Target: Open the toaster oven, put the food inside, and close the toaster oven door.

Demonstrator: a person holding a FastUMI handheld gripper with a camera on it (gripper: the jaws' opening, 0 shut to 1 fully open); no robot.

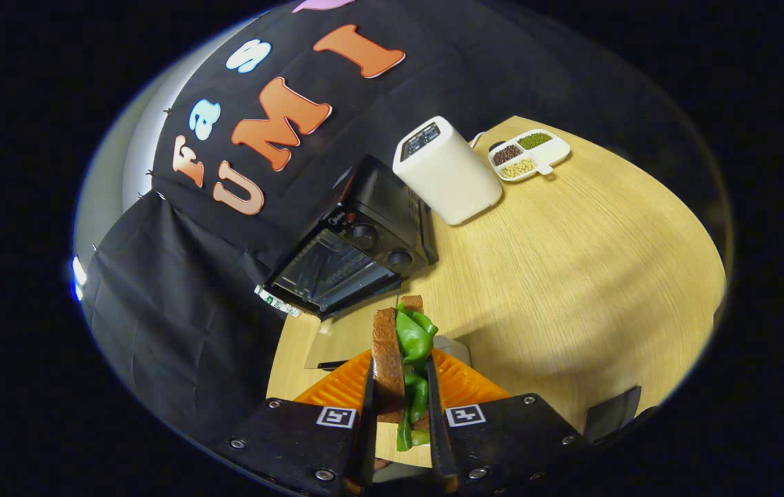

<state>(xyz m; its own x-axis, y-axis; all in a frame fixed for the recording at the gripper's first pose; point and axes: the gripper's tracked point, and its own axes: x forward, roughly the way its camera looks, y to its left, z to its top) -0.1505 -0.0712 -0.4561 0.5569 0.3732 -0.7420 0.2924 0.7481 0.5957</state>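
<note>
My gripper (402,376) is shut on a sandwich (387,355): brown bread slices with green lettuce (414,337) bulging out on the right. It stands on edge between the orange fingers (337,388), lifted above the table. Just beyond it sits the black toaster oven (364,241), turned at an angle. Its two knobs (381,247) are on the right of its front. The glass door (340,339) appears folded down flat toward the table, and the wire rack inside (330,276) shows.
A white slot toaster (446,172) stands right of the oven on the wooden table (571,276). Farther back is a white divided dish (528,153) with beans and grains. Black cloth hangs left of the oven, beside the table's edge. A dark object (613,412) lies near my right finger.
</note>
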